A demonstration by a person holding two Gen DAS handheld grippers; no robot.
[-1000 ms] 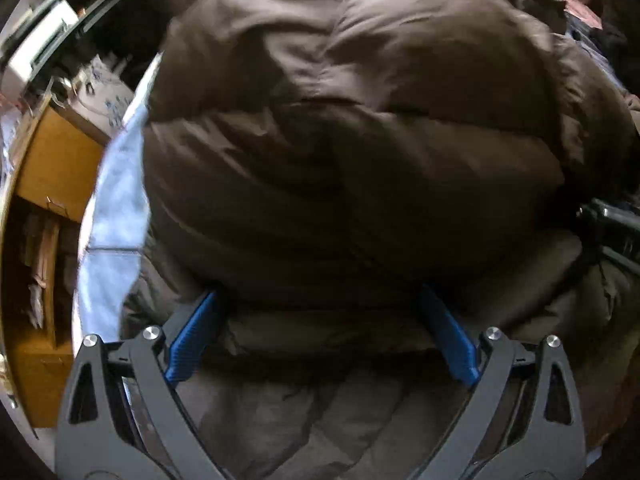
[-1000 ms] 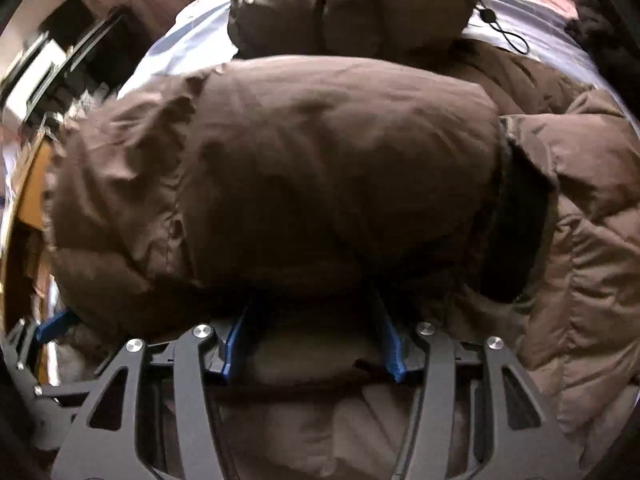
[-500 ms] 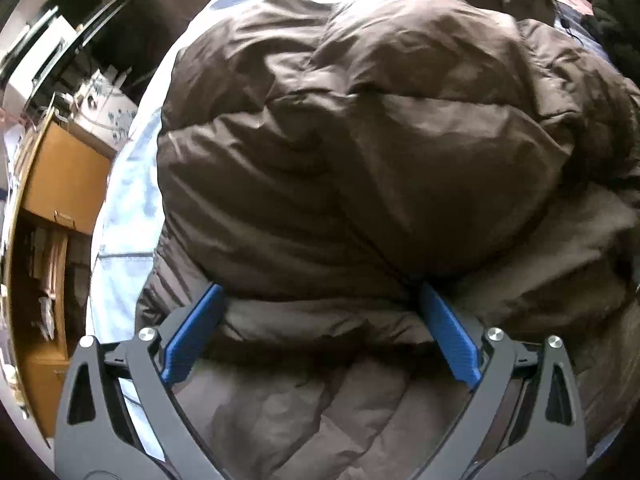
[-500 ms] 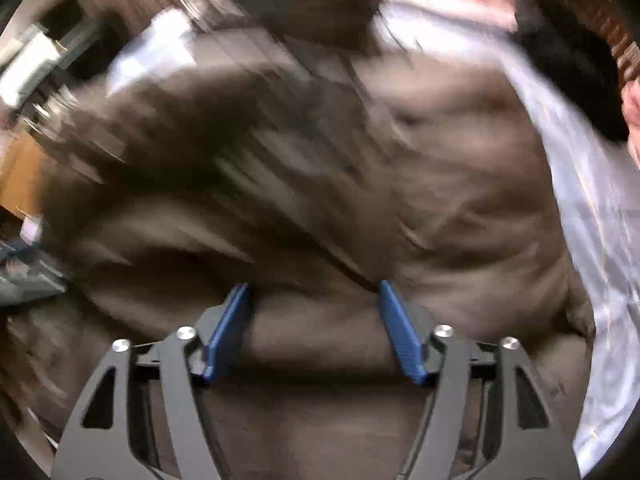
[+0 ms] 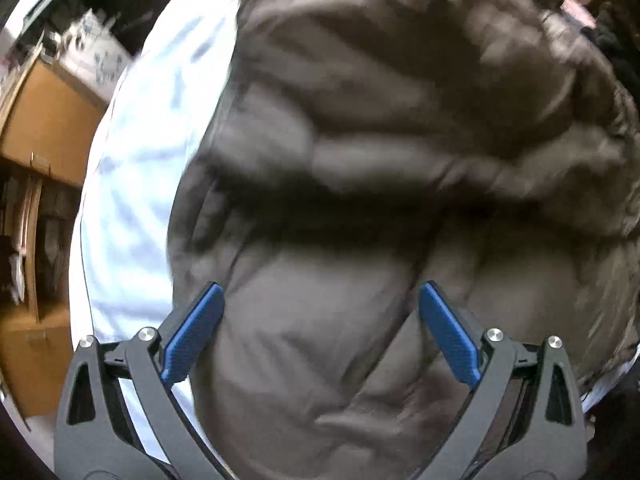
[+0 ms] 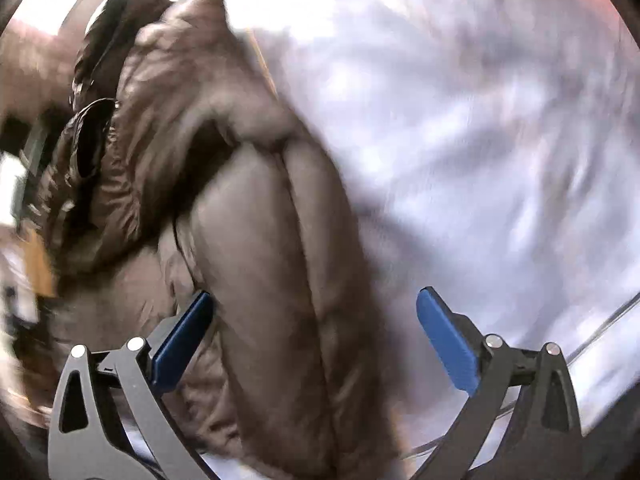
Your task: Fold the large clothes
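Observation:
A big brown puffer jacket (image 5: 380, 128) lies folded in a bulky heap on a pale blue bed sheet (image 5: 144, 140). My left gripper (image 5: 320, 300) is open, its blue fingers spread over the jacket's near edge, holding nothing. In the right wrist view the jacket (image 6: 248, 216) fills the left and middle. My right gripper (image 6: 316, 304) is open wide over the jacket's right edge, with the sheet (image 6: 480, 120) beyond. Both views are blurred by motion.
A wooden cabinet (image 5: 44, 128) with open shelves stands off the bed's left side. Dark clothing (image 5: 612, 52) and something pink lie at the far right of the bed. The sheet's edge (image 6: 608, 316) runs near the right gripper.
Both grippers have let go of the jacket and pulled back. The right gripper opened wider and swung right, so the sheet now fills its view.

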